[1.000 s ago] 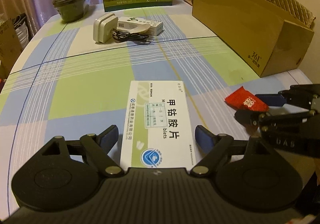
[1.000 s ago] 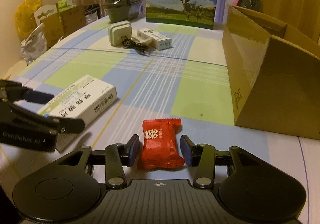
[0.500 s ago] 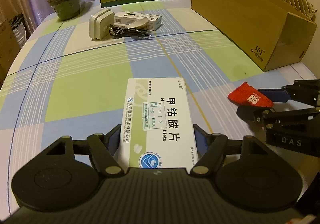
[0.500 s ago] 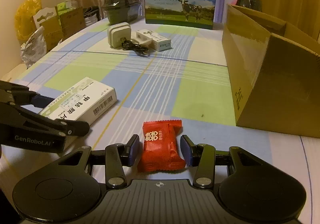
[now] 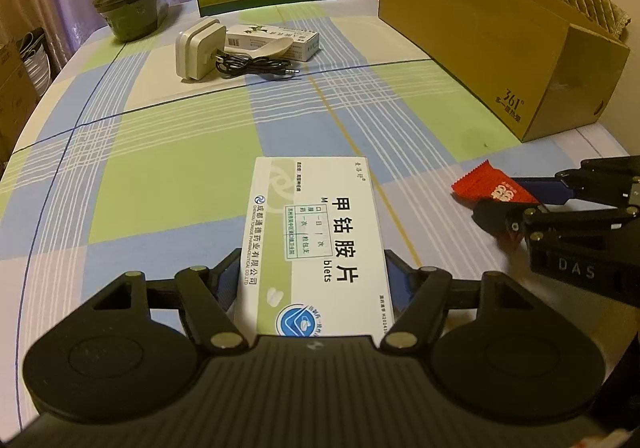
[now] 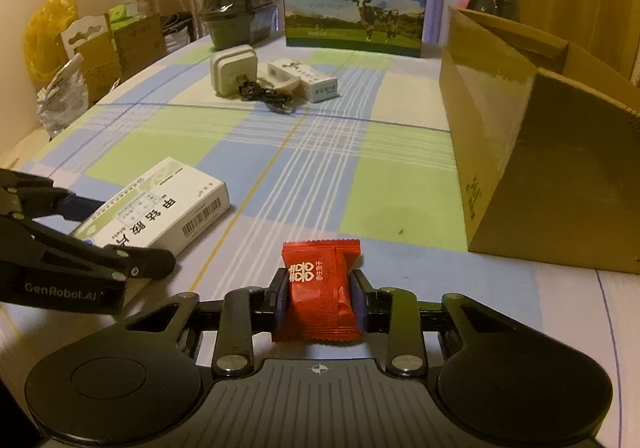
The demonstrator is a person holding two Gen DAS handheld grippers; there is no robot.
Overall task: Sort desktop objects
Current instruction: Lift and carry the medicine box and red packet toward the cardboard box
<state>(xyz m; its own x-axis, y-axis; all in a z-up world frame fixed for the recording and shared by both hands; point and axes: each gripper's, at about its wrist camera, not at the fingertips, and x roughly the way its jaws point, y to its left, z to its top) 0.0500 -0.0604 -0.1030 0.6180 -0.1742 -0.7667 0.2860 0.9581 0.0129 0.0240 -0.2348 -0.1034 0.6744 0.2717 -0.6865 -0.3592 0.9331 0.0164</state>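
Both grippers worked low over the checked worktop [image 6: 392, 184], side by side. The right gripper [image 6: 319, 304] had its fingers pinched on the flanks of a red candy packet [image 6: 320, 288], whose long axis ran forward along them. The left gripper [image 5: 312, 280] straddled a white medicine box [image 5: 316, 240] lying lengthwise between its fingers, which pressed against the box's long sides. The open cardboard carton [image 6: 536, 152], the likely destination, stood ahead and to the right, nearer the right gripper than the left.
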